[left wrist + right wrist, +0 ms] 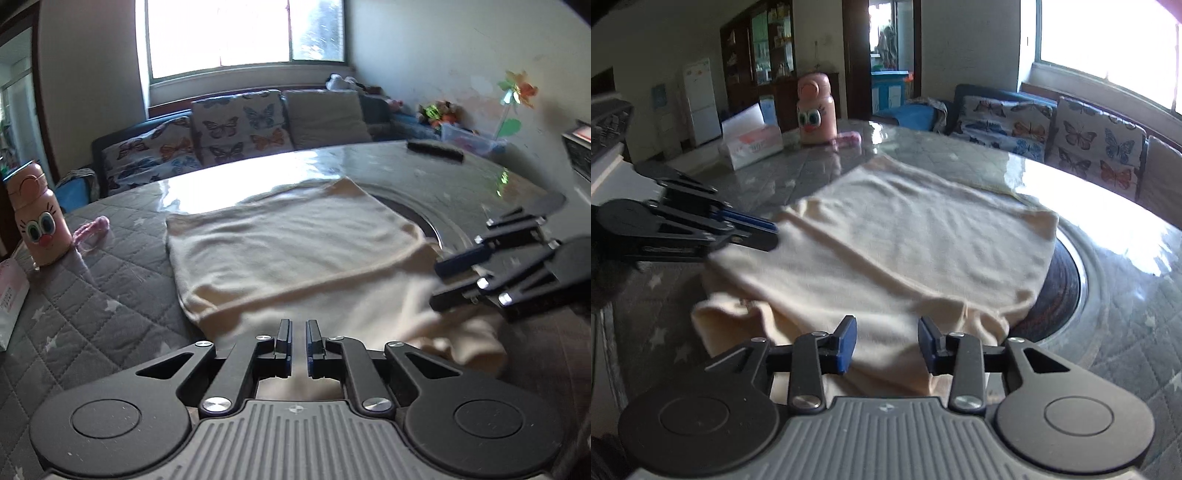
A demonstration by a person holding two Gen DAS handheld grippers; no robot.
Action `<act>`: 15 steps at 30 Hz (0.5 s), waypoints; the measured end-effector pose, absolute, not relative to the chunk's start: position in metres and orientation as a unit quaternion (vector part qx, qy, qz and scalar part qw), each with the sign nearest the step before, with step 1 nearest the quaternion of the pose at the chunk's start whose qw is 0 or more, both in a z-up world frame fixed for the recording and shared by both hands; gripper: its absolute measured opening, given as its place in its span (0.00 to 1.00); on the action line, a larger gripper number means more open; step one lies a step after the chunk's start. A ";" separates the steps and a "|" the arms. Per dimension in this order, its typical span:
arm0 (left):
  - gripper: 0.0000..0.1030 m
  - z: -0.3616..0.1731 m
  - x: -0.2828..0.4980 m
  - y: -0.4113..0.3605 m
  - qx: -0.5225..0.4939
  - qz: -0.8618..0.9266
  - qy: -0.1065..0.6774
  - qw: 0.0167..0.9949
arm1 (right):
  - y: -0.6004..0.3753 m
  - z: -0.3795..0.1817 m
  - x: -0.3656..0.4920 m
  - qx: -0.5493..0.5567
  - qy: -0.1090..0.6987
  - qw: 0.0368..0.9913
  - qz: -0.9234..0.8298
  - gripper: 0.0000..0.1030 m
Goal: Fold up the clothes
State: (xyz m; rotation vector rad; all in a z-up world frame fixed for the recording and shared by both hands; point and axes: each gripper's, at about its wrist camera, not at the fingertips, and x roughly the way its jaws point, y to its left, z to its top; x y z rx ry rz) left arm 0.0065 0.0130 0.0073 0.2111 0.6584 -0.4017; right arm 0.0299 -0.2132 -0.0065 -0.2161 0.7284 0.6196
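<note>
Cream garment [295,243] lies flat-ish on the quilted table cover [110,280], directly fwd of both grippers, partly over the dark round inset [1060,291] in the tabletop. Folded panel on top, its near hem running roughly left-right across both views; long axis looks crosswise to the fingers, not along them. Looser bunched layer sticks out at the near edge, under both tips. L gripper [298,341]: jaws nearly closed, narrow slot between pads, cloth right below/behind them; can't tell if a thin layer is pinched, looks clenched on nothing def. R gripper [887,345]: jaws apart, released, pads straddling the near hem w/o pressing it. In the left wrist view it sits off to the right, over the bunched corner. Both about equally close to the near edge; R is nearer the loose corner by the inset, so my guess is the next grab falls to R there. Hidden: near hem under both gripper bodies, far edge washed out by window glare. Motion blur on the cloth edges. Pink bottle [815,109] & tissue pack [753,146] well clear, far left.
</note>
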 end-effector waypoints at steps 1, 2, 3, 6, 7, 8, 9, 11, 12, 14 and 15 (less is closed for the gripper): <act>0.10 0.006 0.003 0.013 0.111 -0.197 0.322 0.919 | -0.215 -0.008 0.029 -0.103 0.352 0.882 0.295 0.36; 0.10 0.004 0.000 0.013 0.118 -0.199 0.323 0.918 | -0.216 -0.007 0.028 -0.102 0.351 0.883 0.294 0.36; 0.10 0.004 -0.002 0.013 0.122 -0.201 0.323 0.917 | -0.217 -0.005 0.026 -0.103 0.347 0.885 0.293 0.36; 0.12 0.004 -0.011 0.016 0.132 -0.206 0.324 0.914 | -0.218 0.001 0.021 -0.110 0.338 0.888 0.291 0.38; 0.15 0.004 -0.015 0.018 0.135 -0.208 0.323 0.913 | -0.218 0.000 0.021 -0.110 0.339 0.888 0.291 0.38; 0.17 0.005 -0.019 0.019 0.138 -0.210 0.321 0.913 | -0.218 -0.002 0.021 -0.111 0.343 0.887 0.290 0.38; 0.18 0.006 -0.023 0.020 0.142 -0.213 0.320 0.912 | -0.219 -0.005 0.021 -0.112 0.347 0.885 0.289 0.38; 0.22 0.009 -0.032 0.021 0.154 -0.219 0.317 0.910 | -0.222 -0.007 0.020 -0.110 0.347 0.886 0.288 0.38; 0.24 0.010 -0.037 0.021 0.163 -0.222 0.314 0.909 | -0.222 -0.006 0.019 -0.108 0.346 0.886 0.288 0.38; 0.31 0.010 -0.048 0.019 0.186 -0.229 0.302 0.906 | -0.224 -0.001 0.017 -0.105 0.342 0.888 0.288 0.38; 0.33 0.010 -0.052 0.017 0.197 -0.233 0.297 0.905 | -0.224 0.001 0.016 -0.105 0.339 0.889 0.289 0.38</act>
